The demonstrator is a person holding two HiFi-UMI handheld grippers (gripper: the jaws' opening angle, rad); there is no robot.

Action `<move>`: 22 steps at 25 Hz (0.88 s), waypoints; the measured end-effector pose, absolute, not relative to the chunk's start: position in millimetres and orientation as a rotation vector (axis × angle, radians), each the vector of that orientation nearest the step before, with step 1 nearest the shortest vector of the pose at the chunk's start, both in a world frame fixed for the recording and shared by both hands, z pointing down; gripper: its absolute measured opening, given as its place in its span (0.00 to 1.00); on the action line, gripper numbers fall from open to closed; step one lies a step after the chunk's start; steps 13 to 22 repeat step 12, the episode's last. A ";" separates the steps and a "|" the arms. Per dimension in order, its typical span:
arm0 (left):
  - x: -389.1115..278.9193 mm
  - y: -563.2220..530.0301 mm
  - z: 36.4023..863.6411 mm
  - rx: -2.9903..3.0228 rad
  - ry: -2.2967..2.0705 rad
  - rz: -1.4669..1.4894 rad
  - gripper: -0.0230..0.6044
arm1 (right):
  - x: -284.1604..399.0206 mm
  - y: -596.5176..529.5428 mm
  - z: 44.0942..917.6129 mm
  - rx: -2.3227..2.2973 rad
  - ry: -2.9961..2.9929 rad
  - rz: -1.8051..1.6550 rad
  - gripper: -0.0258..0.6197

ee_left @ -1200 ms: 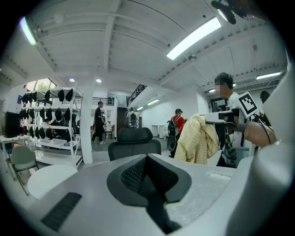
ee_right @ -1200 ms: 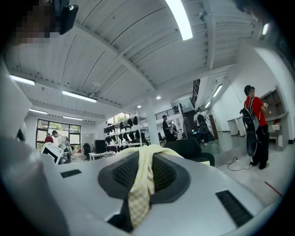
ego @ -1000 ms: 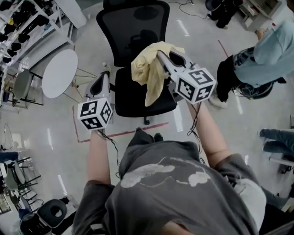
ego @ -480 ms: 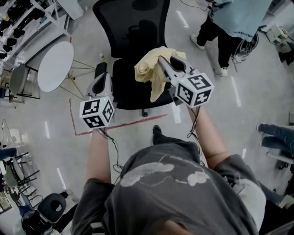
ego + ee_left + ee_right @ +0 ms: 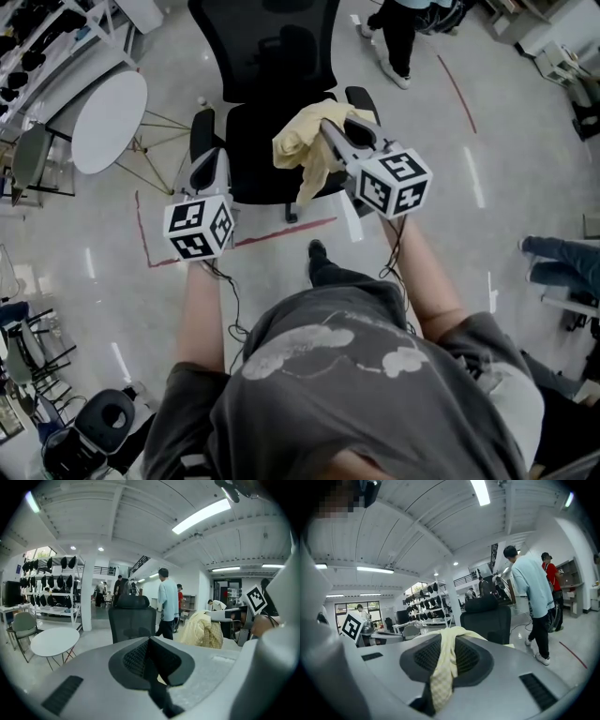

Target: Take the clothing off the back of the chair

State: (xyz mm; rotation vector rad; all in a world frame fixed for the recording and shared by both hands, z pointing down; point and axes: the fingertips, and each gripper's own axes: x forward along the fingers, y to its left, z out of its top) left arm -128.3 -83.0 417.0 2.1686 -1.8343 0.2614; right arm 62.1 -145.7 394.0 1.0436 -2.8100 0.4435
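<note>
A pale yellow garment (image 5: 302, 148) hangs from my right gripper (image 5: 330, 127), which is shut on a fold of it. The cloth dangles over the seat of the black office chair (image 5: 251, 161), clear of the mesh backrest (image 5: 270, 45). In the right gripper view a strip of the garment (image 5: 442, 665) runs pinched between the two pads, with the chair (image 5: 487, 619) beyond. My left gripper (image 5: 207, 161) hovers by the chair's left armrest, shut and holding nothing. The left gripper view shows the bunched garment (image 5: 202, 630) at right and the chair (image 5: 132, 619) ahead.
A round white table (image 5: 108, 122) stands left of the chair. A red tape line (image 5: 281, 231) marks the floor in front of it. A person in light blue (image 5: 168, 603) walks beyond the chair, and another's legs (image 5: 561, 264) show at right. Racks (image 5: 37, 42) fill the top left.
Both grippers have drawn back from the chair and sunk a little, the right one still carrying the garment. The bystander in light blue has walked from the right side to behind the chair.
</note>
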 end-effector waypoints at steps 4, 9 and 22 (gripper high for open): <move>-120.1 -55.5 425.1 2.182 -1.817 0.264 0.04 | 72.4 -116.9 404.5 1.069 -2.795 0.448 0.12; -111.0 -16.7 431.8 2.196 -1.801 0.265 0.04 | 84.4 -77.8 412.9 1.099 -2.777 0.463 0.12; -105.5 11.4 431.0 2.196 -1.795 0.261 0.04 | 91.1 -49.0 413.3 1.098 -2.767 0.470 0.12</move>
